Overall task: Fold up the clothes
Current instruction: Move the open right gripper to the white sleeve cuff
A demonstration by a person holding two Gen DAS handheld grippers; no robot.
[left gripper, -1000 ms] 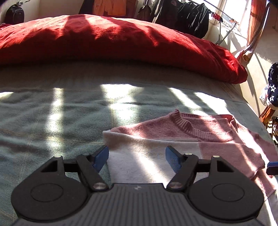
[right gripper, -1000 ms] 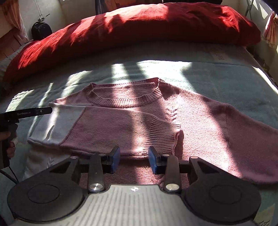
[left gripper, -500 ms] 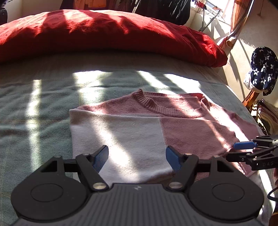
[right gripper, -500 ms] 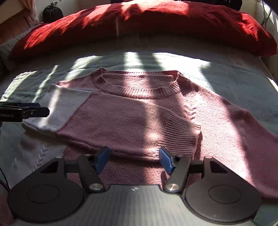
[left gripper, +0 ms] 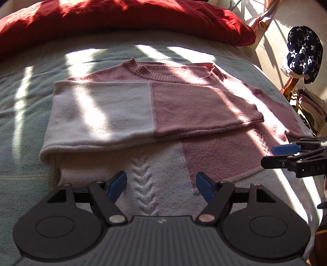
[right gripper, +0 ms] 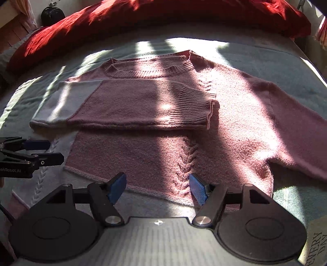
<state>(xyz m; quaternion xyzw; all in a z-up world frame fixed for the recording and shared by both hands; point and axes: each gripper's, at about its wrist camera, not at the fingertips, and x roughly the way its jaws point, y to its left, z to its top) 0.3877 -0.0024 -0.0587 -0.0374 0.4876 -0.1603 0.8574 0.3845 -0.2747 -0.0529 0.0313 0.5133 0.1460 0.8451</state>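
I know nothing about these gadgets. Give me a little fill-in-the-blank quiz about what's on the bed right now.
1. The pink and white sweater has one sleeve folded ____ its chest.
2. Behind the sweater lies a bulky ____ duvet.
3. The left gripper has ____ between its fingers.
4. The right gripper, its jaws opening, hovers over the sweater's bottom ____.

Missing words: across; red; nothing; hem
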